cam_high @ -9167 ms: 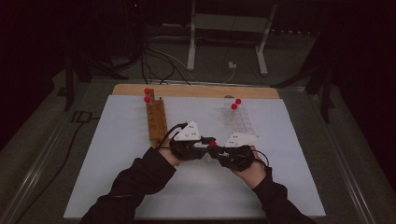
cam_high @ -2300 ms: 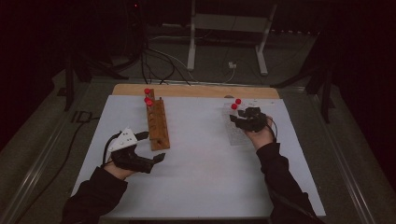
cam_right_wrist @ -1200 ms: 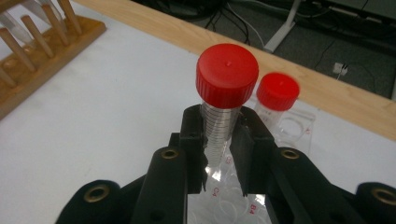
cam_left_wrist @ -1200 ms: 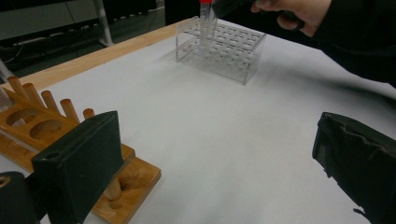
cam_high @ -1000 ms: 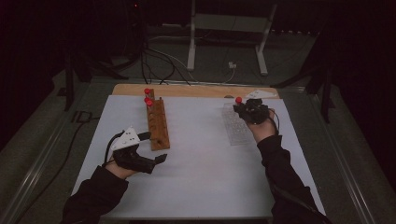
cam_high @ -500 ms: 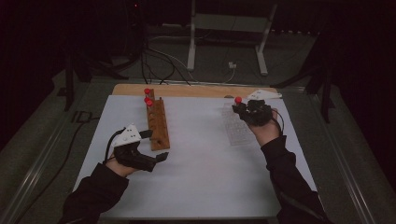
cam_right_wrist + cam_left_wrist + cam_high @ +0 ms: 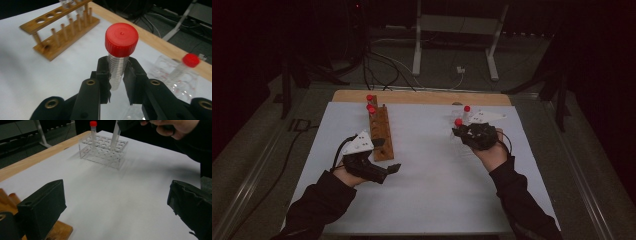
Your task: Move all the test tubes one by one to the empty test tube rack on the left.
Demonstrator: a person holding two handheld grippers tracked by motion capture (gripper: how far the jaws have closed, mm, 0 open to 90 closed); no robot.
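The right hand-held gripper [image 7: 116, 80] holds a tube [image 7: 119, 60] above the counter [image 7: 437, 190]; the clear rack [image 7: 180, 80] lies right of it, the wooden rack [image 7: 62, 30] far left.

left tool [image 7: 388, 170] sits low with jaws spread wide, right tool [image 7: 460, 132] is raised and clamped tight

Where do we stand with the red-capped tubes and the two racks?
Done, it seems: red-capped tubes stand at the far end of the brown wooden rack. In hand: the right gripper is shut on a clear red-capped tube at the clear plastic rack. Left: one more capped tube stands in that rack; the left gripper waits open beside the wooden rack.
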